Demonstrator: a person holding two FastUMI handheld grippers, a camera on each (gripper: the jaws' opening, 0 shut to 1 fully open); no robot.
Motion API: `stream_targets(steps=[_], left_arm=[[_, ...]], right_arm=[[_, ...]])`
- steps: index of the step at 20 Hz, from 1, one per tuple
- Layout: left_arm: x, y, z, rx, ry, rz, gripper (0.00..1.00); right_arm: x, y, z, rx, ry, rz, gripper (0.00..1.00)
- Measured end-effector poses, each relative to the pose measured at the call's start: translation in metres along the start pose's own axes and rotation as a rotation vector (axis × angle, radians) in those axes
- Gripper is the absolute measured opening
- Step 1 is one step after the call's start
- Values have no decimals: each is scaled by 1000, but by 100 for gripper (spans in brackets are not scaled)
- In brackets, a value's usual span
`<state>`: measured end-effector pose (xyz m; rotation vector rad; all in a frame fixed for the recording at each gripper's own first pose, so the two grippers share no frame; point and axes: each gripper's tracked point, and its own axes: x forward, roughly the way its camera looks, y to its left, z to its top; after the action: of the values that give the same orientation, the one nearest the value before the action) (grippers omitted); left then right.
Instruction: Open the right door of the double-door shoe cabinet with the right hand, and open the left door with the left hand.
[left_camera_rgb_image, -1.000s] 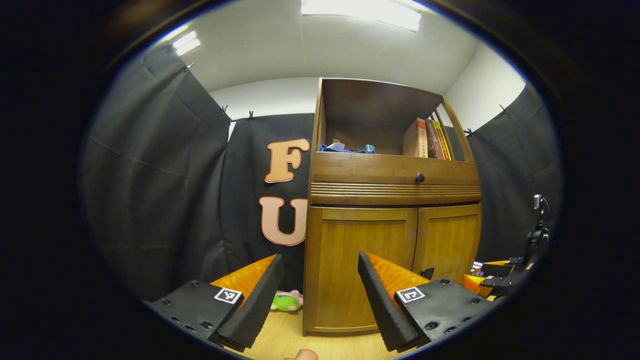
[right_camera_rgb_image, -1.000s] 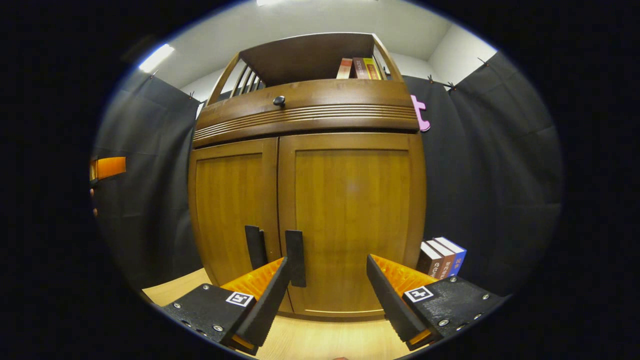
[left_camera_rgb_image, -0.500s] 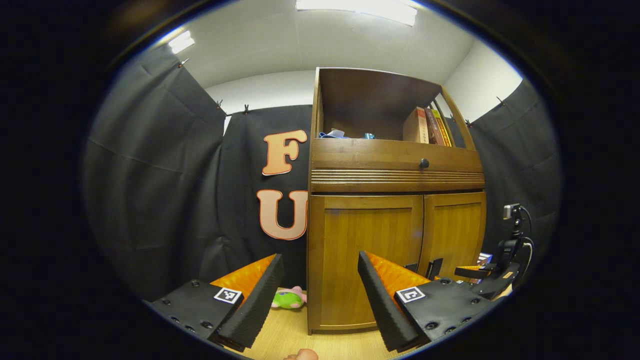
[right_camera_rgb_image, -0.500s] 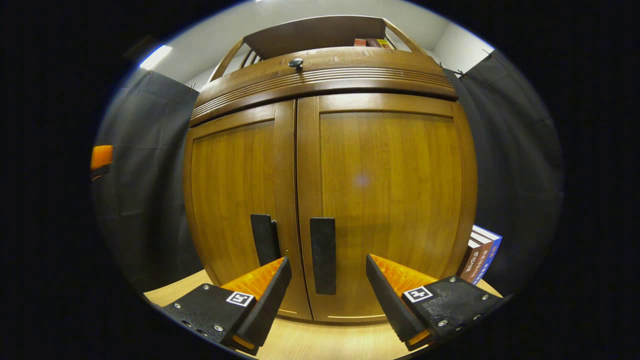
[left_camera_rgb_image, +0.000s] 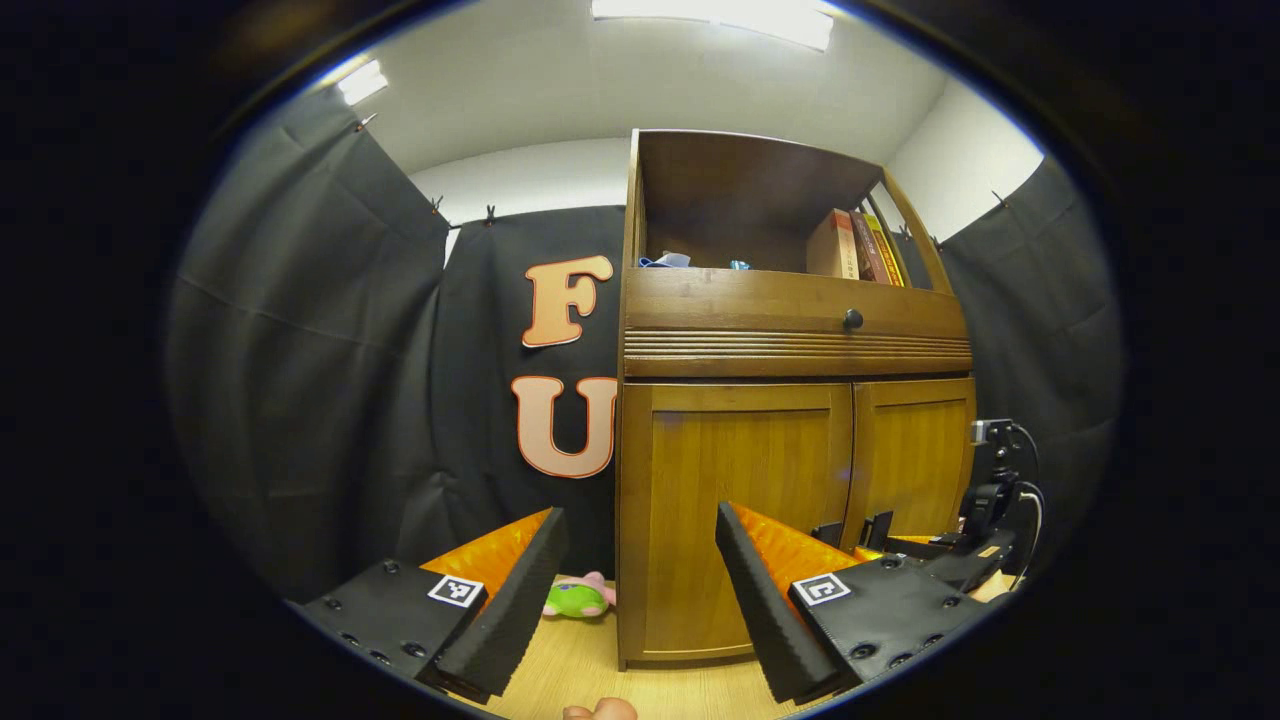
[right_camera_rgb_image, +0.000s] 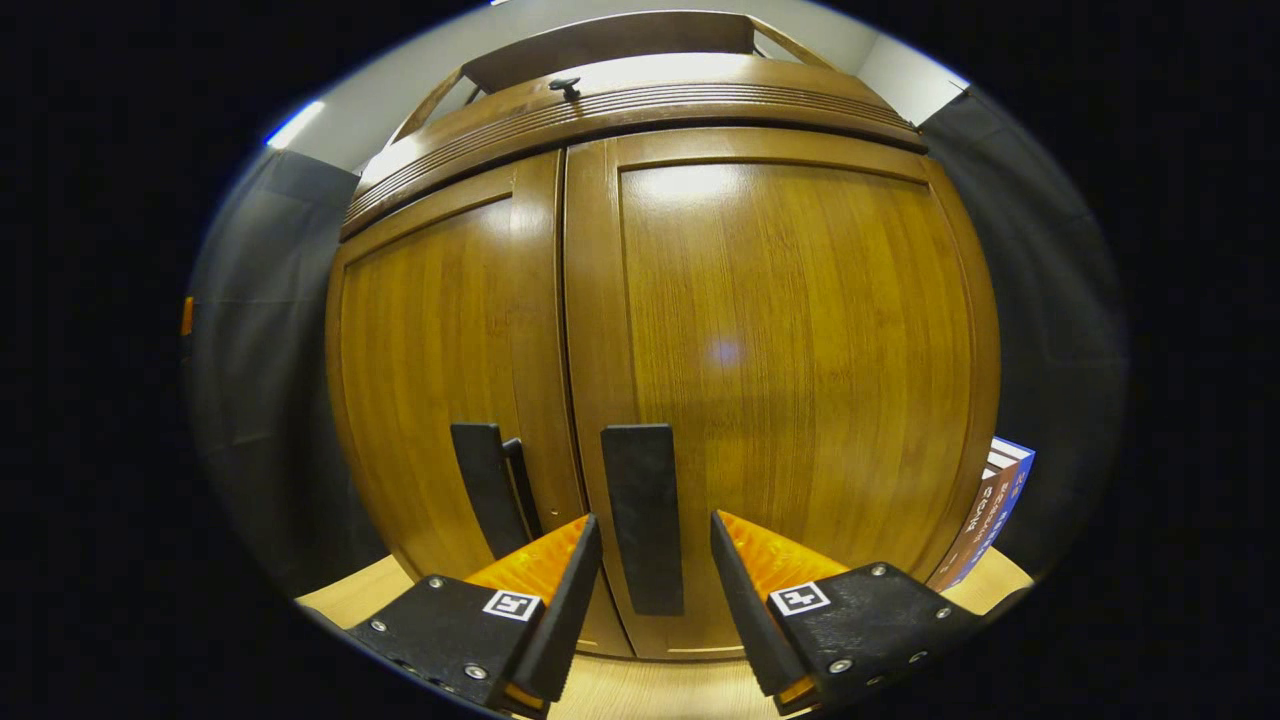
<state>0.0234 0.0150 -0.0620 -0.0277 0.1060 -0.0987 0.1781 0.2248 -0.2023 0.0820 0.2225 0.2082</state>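
The wooden shoe cabinet has both doors shut. In the right gripper view the left door (right_camera_rgb_image: 440, 330) and the right door (right_camera_rgb_image: 790, 330) stand close ahead, each with a black vertical handle. The right door's handle (right_camera_rgb_image: 642, 515) sits between the fingers of my right gripper (right_camera_rgb_image: 654, 520), which is open, and I see no contact. The left door's handle (right_camera_rgb_image: 485, 490) is just to its left. In the left gripper view my left gripper (left_camera_rgb_image: 638, 515) is open and holds nothing, well back from the left door (left_camera_rgb_image: 740, 450). The right gripper (left_camera_rgb_image: 940, 548) shows low at the right door (left_camera_rgb_image: 910, 450).
A green plush toy (left_camera_rgb_image: 575, 600) lies on the wooden floor left of the cabinet. Books (right_camera_rgb_image: 1000, 500) stand on the floor against its right side. Above the doors is a drawer with a black knob (left_camera_rgb_image: 852, 319) and an open shelf with books (left_camera_rgb_image: 855, 245).
My right gripper has moved in close to the doors, its fingers have narrowed, and the right handle now sits between them. The left gripper has barely shifted.
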Motion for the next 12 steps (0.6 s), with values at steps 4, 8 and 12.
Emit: stream_targets(steps=[4,8,12], left_arm=[[1,5,-2,8,7,10,96],[-1,8,-5,14,16,20,96],[-9,9,1,25,1,25,96]], right_arm=[[5,2,-4,-3,6,-3,53],[5,1,-5,2,8,-9,38],[2,0,-6,-3,7,-13,35]])
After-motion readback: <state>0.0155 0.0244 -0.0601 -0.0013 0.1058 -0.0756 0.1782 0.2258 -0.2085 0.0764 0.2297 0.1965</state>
